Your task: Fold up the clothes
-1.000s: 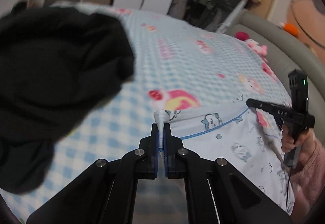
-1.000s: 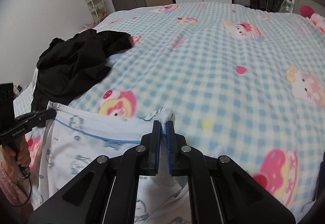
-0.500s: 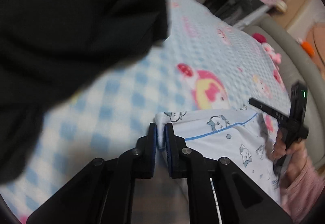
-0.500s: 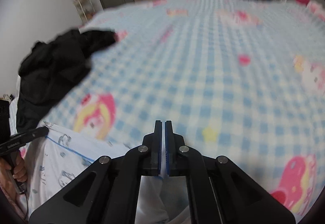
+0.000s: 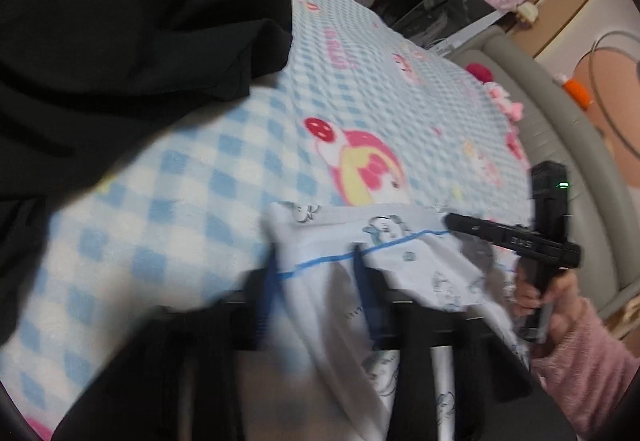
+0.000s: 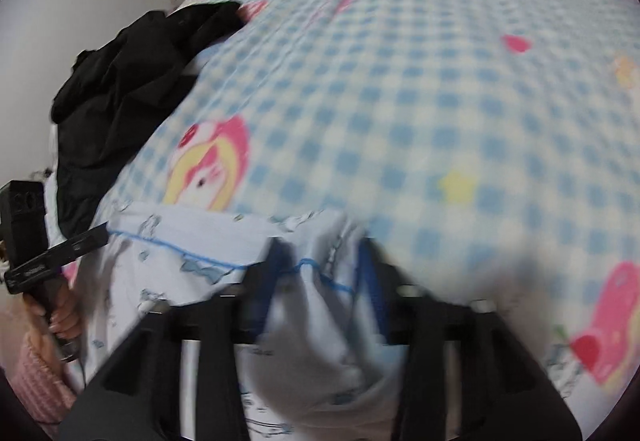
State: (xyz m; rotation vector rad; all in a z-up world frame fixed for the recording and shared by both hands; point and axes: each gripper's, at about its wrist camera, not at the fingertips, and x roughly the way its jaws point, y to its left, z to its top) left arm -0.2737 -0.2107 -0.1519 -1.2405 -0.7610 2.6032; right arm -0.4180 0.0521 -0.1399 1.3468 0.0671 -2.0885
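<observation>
— Left claw [image 5: 314, 269]?
— Jaws apart, white garment [image 5: 400, 253] loose between them at 6 o'clock; black pile [image 5: 120, 41] at 10 o'clock

— Right claw [image 6: 322, 265]?
— Jaws just been opening, now apart; same garment between them at 6 o'clock, on the blanket [image 6: 400, 81]

Checked bedspread [image 6: 420, 89], white wall [image 6: 60, 13]

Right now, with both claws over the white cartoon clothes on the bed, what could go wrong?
1. The left claw and the right claw stand open; the right one's jaws have just been opening. The white printed garment between them is unpressed, so its edge may slump and bunch.
2. The black clothes lie close by on the checked blanket and might get dragged in.
</observation>
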